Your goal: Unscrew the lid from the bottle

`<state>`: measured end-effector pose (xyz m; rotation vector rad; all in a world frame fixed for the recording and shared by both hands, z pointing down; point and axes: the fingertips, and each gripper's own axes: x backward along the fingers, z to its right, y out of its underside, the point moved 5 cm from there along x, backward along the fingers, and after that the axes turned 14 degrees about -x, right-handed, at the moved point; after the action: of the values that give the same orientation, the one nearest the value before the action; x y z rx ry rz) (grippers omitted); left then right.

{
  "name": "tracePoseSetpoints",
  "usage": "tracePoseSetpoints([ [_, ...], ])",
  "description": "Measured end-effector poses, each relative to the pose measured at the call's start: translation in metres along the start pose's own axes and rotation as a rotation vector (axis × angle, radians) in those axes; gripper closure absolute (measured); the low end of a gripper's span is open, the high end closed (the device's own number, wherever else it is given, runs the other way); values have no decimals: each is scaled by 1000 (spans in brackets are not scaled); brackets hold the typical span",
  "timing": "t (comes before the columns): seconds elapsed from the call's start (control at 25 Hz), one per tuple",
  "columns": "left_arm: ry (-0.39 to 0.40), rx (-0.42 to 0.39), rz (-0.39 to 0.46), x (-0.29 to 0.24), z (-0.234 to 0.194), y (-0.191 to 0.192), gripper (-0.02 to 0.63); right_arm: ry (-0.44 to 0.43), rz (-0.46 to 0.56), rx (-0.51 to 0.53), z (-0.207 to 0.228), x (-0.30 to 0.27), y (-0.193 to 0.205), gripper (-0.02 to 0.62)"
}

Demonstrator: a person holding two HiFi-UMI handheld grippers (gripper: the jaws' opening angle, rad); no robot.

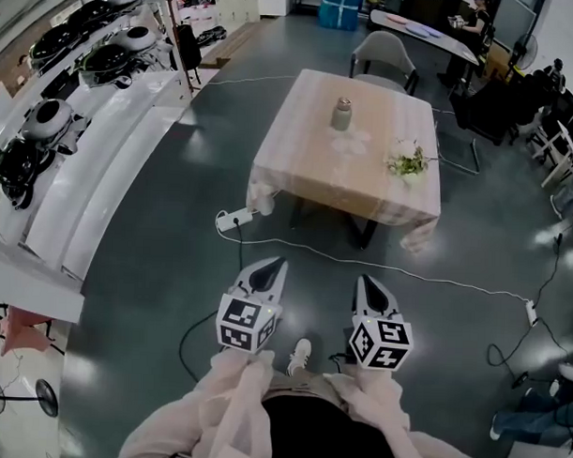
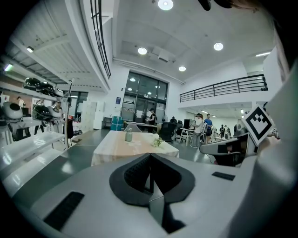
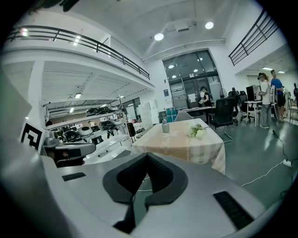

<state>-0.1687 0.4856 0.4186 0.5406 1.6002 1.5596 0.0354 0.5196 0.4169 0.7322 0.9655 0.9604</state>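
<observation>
Left gripper [image 1: 274, 265], right gripper [image 1: 365, 282] closed; bottle [image 1: 342, 114] on table [image 1: 303, 154].

Bright ceiling lights [image 2: 164, 3], sheen on grey floor [image 1: 153, 294], fisheye bending, dark vignetted corners

The head view looks forward and steeply down from overhead onto the floor [image 1: 154, 266]. The left tongs [image 1: 278, 262] and right tongs [image 1: 364, 279] sit low in the picture, with the worktop [image 1: 317, 149] well ahead of them. The left gripper view rides close behind its own jaws and faces nearly level across the room — the worktop stands far off, just above the jaw tips. The right gripper view does the same from the other side. All three views share the worktop with its bottle [image 1: 341, 114] and flowers [image 1: 407, 164]. Each gripper view also catches the other tongs at its edge.
</observation>
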Motion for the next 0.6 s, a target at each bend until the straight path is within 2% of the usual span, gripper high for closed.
tracePoseSetpoints([
  [0.24,6,-5,-9,-37,-2,-6,580,-9,-10,-1,19,-27,-15,583],
  [0.6,-32,-8,-12,-64,-5,-4,580,-30,-14,-1,41,-49,-23,583],
])
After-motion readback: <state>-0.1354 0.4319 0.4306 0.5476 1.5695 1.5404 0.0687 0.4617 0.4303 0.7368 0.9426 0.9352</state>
